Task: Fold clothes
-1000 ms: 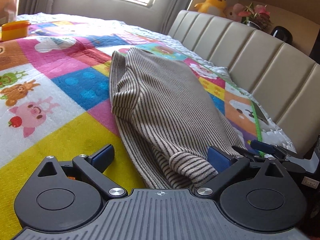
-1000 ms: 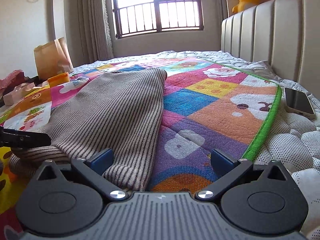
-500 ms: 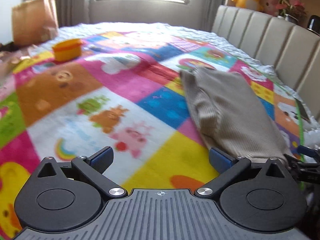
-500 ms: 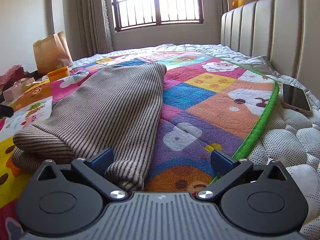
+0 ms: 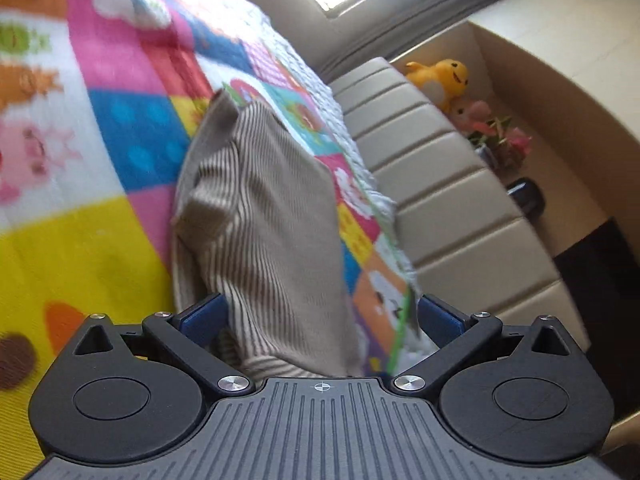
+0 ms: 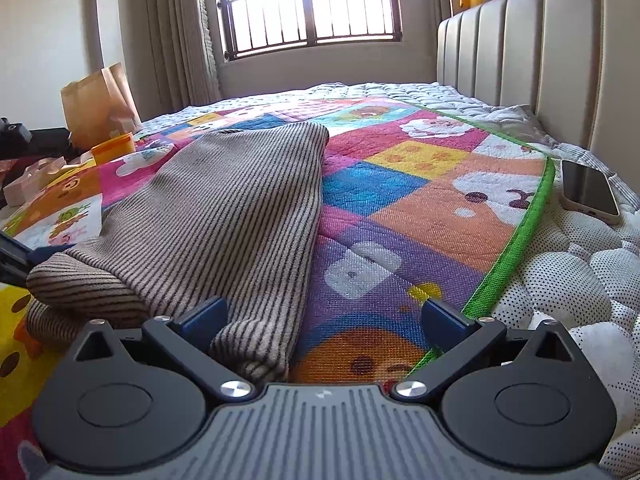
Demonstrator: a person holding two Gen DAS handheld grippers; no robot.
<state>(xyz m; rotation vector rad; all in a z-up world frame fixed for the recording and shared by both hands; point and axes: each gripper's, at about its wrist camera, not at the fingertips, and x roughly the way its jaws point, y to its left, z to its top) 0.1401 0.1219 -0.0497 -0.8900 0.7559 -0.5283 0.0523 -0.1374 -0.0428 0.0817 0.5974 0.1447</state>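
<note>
A beige striped knit garment (image 6: 240, 208) lies folded lengthwise on the colourful patchwork mat (image 6: 420, 208); it also shows in the left wrist view (image 5: 272, 232), which is tilted and blurred. My left gripper (image 5: 320, 316) is open, low over the garment's near end, with the cloth between its spread blue pads but not pinched. My right gripper (image 6: 324, 316) is open, with the garment's near right corner just inside its left pad (image 6: 206, 314). A dark tip of the left gripper (image 6: 16, 256) shows at the left edge of the right wrist view, beside the rolled cuff.
A padded headboard (image 6: 560, 60) runs along the right side. A phone (image 6: 588, 192) lies on the white quilt beyond the mat's green edge. A paper bag (image 6: 98, 104), an orange tub (image 6: 114, 146) and small boxes sit at the far left. A yellow plush toy (image 5: 440, 80) sits on the ledge.
My left gripper swung away to the left over the mat, then came back tilted over the garment's near end. My right gripper eased slightly closer to the garment's corner. Both stayed open.
</note>
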